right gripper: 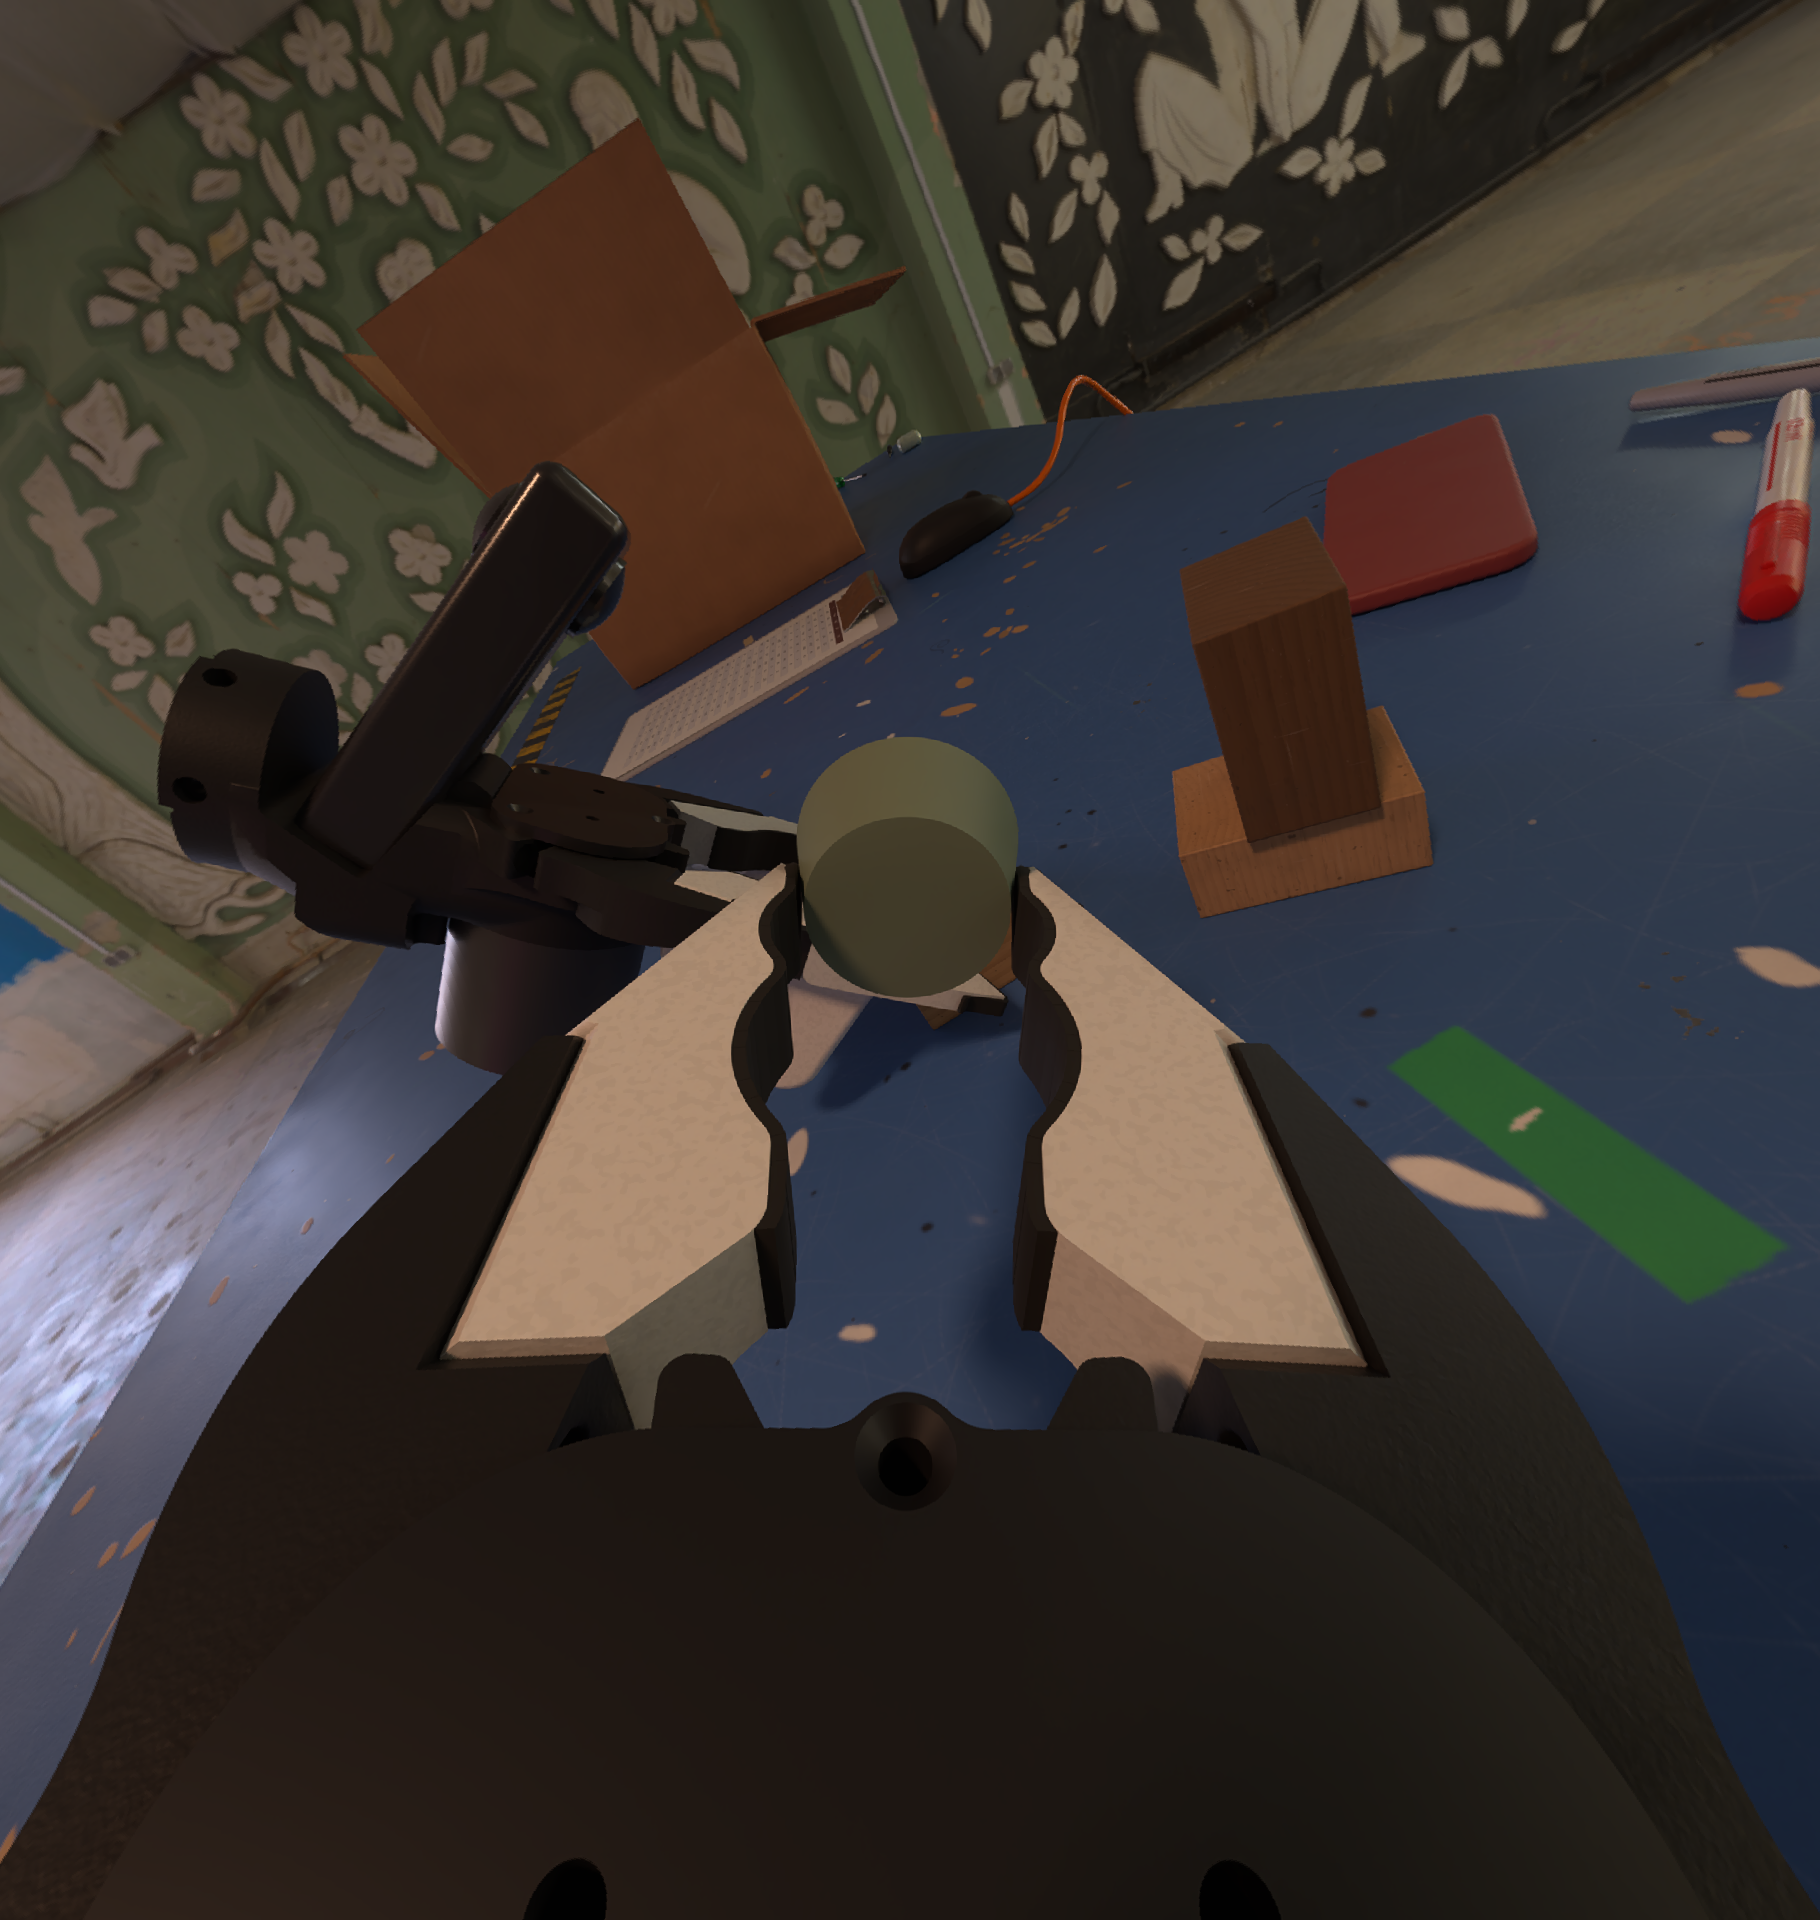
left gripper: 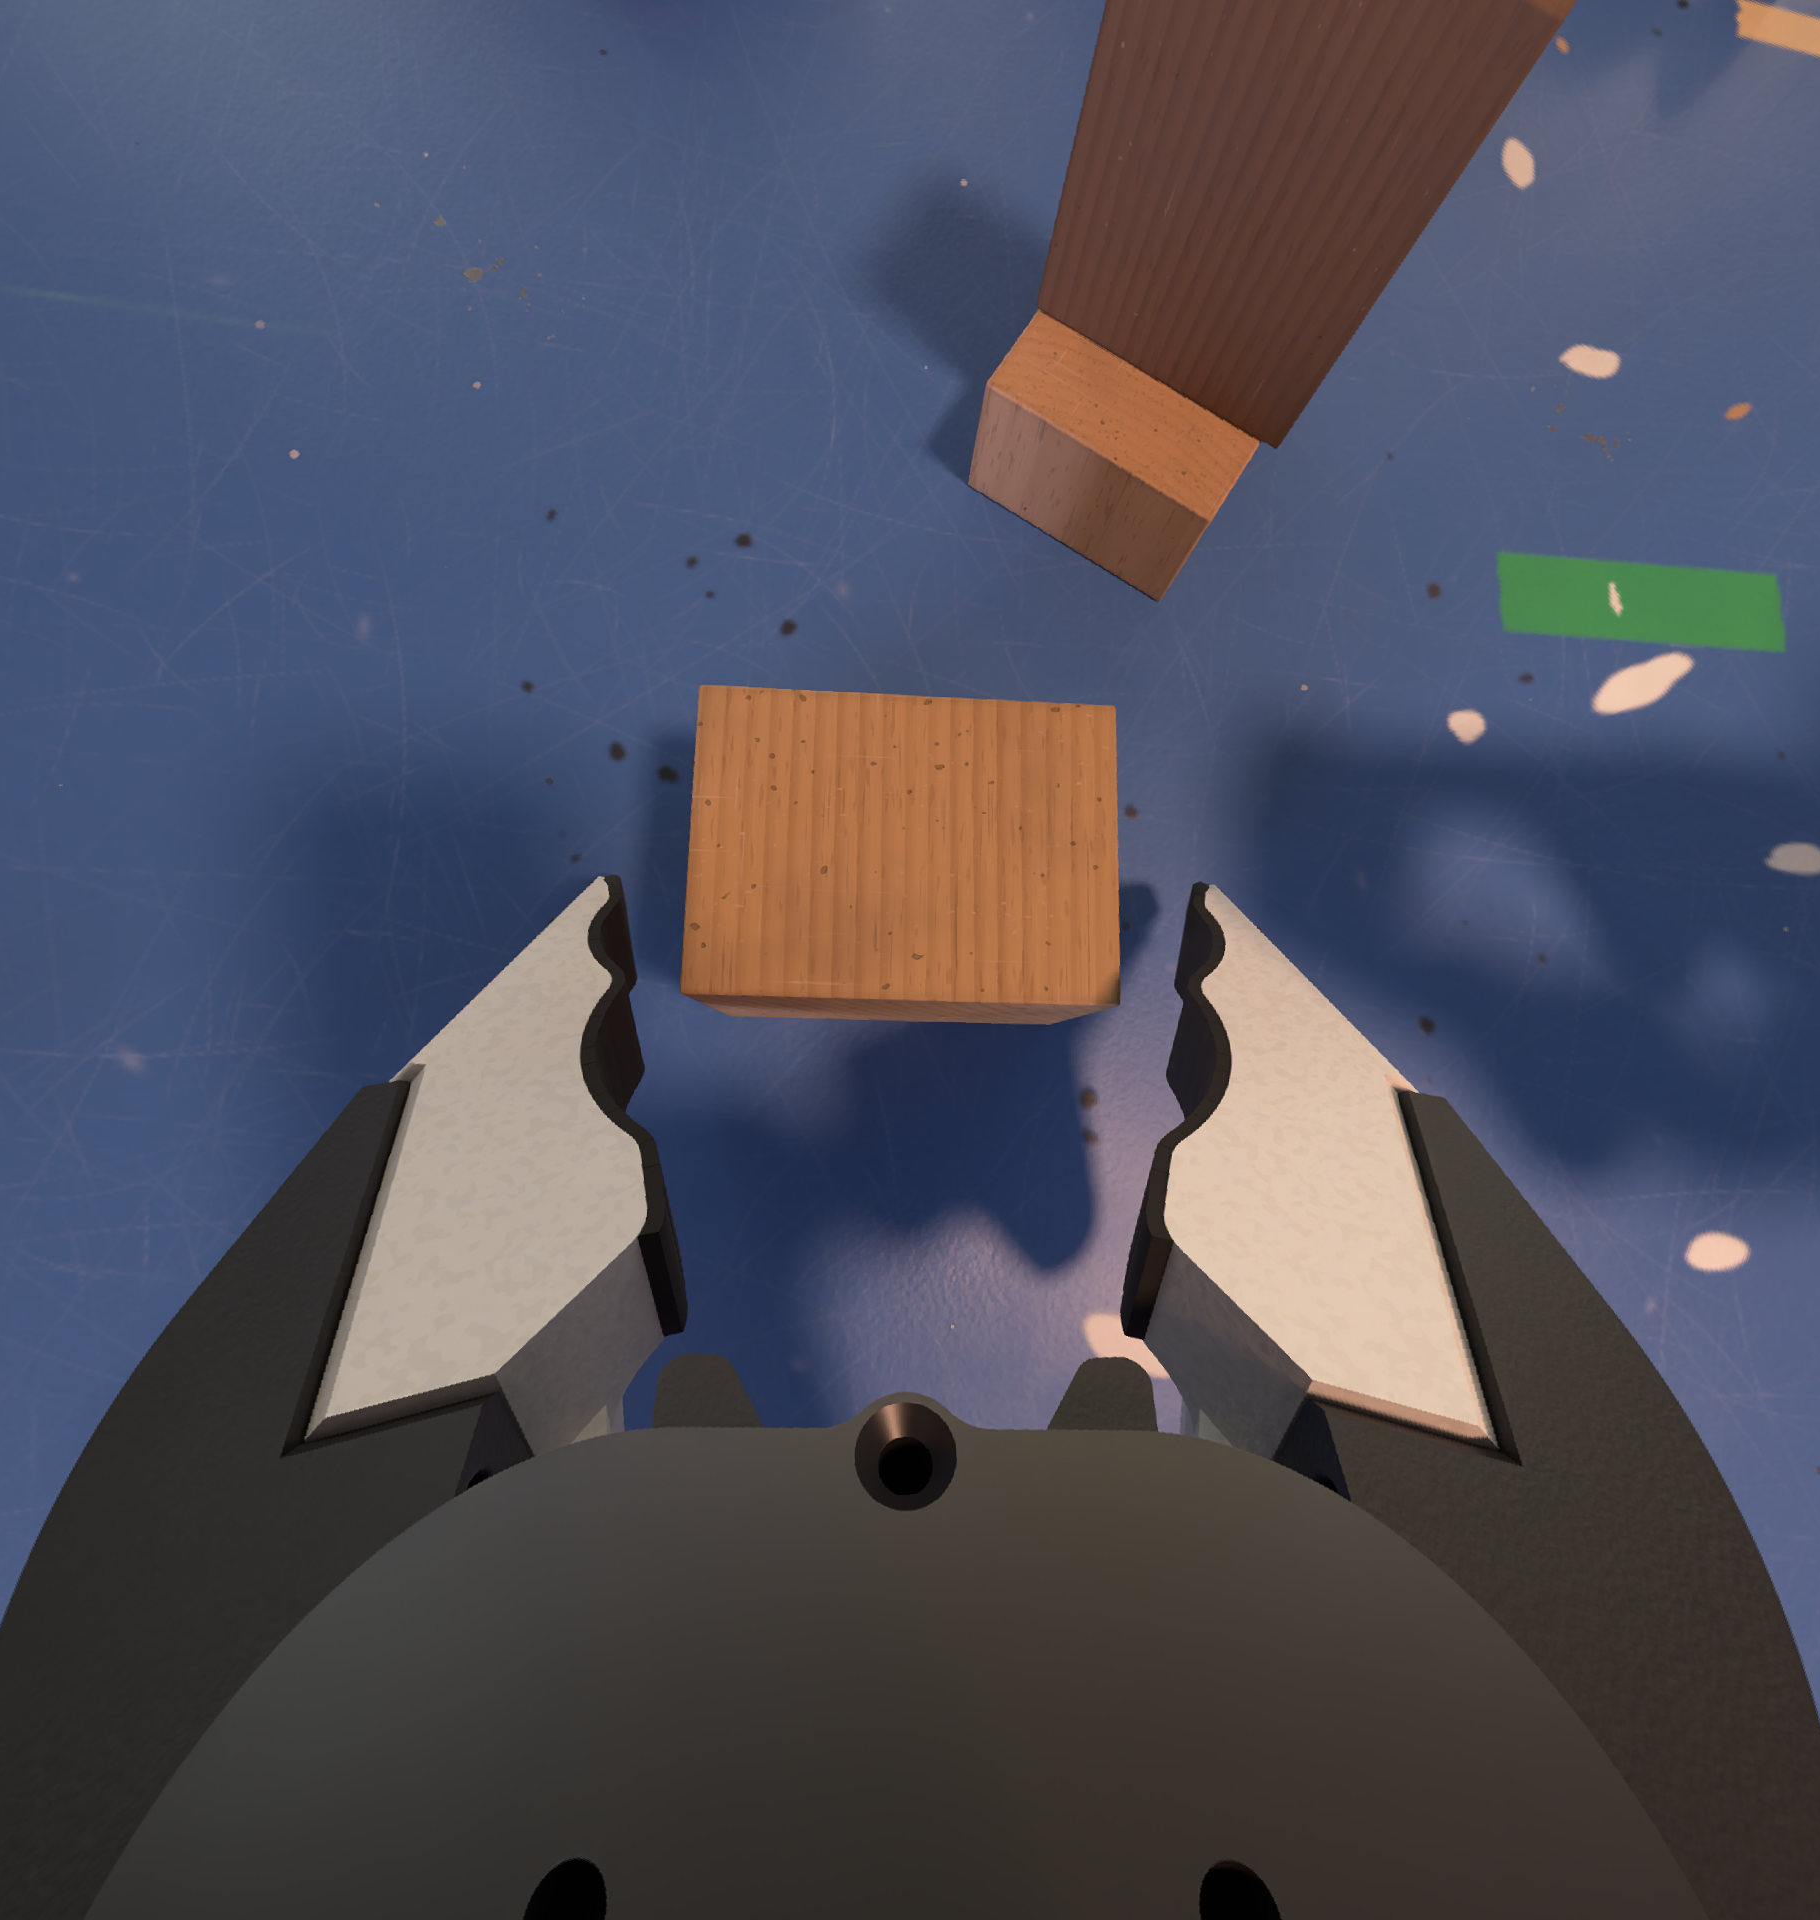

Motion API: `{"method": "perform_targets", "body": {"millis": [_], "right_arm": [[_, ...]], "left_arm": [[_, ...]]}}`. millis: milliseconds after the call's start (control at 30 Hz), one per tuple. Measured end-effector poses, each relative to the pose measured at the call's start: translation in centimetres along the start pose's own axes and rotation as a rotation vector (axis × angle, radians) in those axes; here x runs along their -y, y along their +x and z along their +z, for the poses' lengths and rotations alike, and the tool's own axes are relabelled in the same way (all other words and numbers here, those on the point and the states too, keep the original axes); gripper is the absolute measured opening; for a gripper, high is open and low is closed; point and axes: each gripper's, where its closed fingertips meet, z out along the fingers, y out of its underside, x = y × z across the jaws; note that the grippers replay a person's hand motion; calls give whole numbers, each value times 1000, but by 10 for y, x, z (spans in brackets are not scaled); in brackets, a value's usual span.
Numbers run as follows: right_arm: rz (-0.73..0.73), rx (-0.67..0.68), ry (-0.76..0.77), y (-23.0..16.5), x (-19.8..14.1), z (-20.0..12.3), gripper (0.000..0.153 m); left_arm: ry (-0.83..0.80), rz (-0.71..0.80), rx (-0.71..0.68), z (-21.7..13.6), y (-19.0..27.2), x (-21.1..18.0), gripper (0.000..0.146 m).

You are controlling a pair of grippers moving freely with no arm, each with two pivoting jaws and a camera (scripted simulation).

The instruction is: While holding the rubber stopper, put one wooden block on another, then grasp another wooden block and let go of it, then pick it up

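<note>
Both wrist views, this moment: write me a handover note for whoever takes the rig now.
Right gripper: shut on the rubber stopper, held above the table.
Left gripper: open, empty, fingers either side of the light wooden block lying on the table.
Done: dark block stands upright on the flat block.
Left: whether the grasp-and-release has happened cannot be told; pick the light block up. Keep the stopper held.
</note>
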Motion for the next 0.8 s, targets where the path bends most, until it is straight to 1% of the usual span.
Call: {"method": "perform_targets", "body": {"millis": [100,133,167,200,233,433,600,767,800], "right_arm": [[2,1,1,0,0,0,40],[2,2,1,0,0,0,40],[2,2,0,0,0,0,40],[2,3,0,0,0,0,40],[2,3,-1,0,0,0,40],[4,8,-5,-1,-1,1,40],[4,9,-9,-1,-2,1,40],[5,13,-13,-1,-2,1,40],[5,14,-15,-2,-3,2,40]], "left_arm": [[2,10,4,-1,-1,0,106],[-2,13,2,-1,-1,0,103],[-4,14,-1,-1,-1,0,96],[-4,13,-4,-1,-1,0,80],[-5,12,-8,-1,-1,1,78],[-13,30,-18,-1,-1,0,78],[-29,73,-53,-3,-1,-2,78],[-28,81,-81,-6,-2,-3,78],[-24,77,-79,-7,-2,-3,92]]}}
